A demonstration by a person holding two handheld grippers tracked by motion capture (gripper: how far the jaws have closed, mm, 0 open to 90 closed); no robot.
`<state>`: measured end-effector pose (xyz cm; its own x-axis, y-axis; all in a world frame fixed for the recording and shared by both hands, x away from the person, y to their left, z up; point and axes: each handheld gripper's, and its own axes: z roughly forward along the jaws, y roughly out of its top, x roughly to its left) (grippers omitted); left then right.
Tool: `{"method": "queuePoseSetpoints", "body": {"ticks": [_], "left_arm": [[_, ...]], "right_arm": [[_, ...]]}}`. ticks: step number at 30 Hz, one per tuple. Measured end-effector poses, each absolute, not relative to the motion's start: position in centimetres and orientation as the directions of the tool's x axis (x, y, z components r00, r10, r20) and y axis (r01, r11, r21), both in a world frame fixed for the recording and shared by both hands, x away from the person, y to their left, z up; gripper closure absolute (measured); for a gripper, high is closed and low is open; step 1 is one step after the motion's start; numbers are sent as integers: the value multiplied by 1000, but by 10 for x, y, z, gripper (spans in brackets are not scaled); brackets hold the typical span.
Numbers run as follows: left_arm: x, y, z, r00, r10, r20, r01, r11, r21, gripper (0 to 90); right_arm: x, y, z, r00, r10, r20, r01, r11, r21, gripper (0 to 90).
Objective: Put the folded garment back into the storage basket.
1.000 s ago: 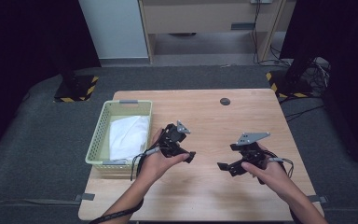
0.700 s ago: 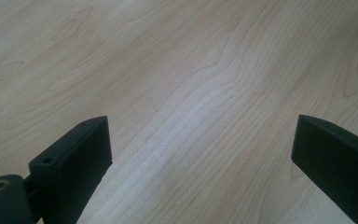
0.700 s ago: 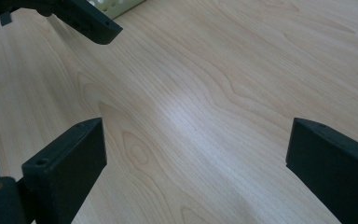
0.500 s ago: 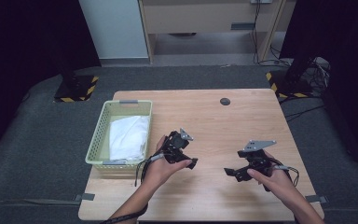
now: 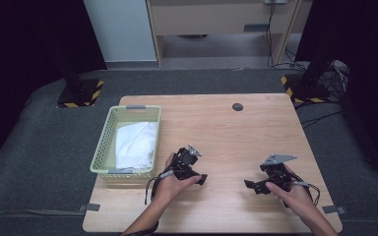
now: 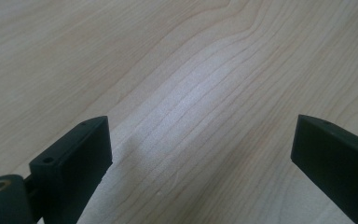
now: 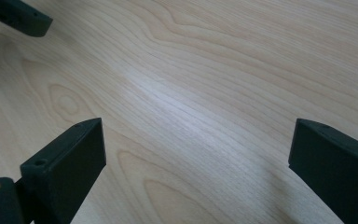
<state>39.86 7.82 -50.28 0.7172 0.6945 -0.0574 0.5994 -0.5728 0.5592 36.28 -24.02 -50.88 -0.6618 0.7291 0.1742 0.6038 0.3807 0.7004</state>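
Wooden bench (image 5: 226,132) lies bare under the left gripper (image 5: 200,180) and right gripper (image 5: 249,185), both with jaws spread wide, holding nothing

Left gripper (image 5: 203,180) and right gripper (image 5: 248,184) gape wide, tips facing

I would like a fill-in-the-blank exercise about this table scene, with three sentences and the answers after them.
1. The white cloth lies inside the green ____.
2. The jaws of the left gripper stand ____, with bare wood between them.
3. The right gripper is held above the wooden ____.

Missing words: basket; open; table
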Motion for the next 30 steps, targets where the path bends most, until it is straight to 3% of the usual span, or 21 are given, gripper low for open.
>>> {"method": "queuePoseSetpoints", "body": {"ticks": [9, 16, 30], "left_arm": [[389, 85, -526, 684, 726, -64, 596, -506, 624, 32], [375, 86, -535, 667, 745, -10, 548, -482, 684, 2], [363, 88, -536, 672, 740, -12, 537, -476, 697, 0]], "right_arm": [[363, -241, -529, -643, 752, 144, 621, 403, 672, 33], [355, -230, -537, -670, 743, 10, 542, 480, 690, 5], [352, -229, -538, -665, 747, 10, 534, 466, 706, 8]]}}
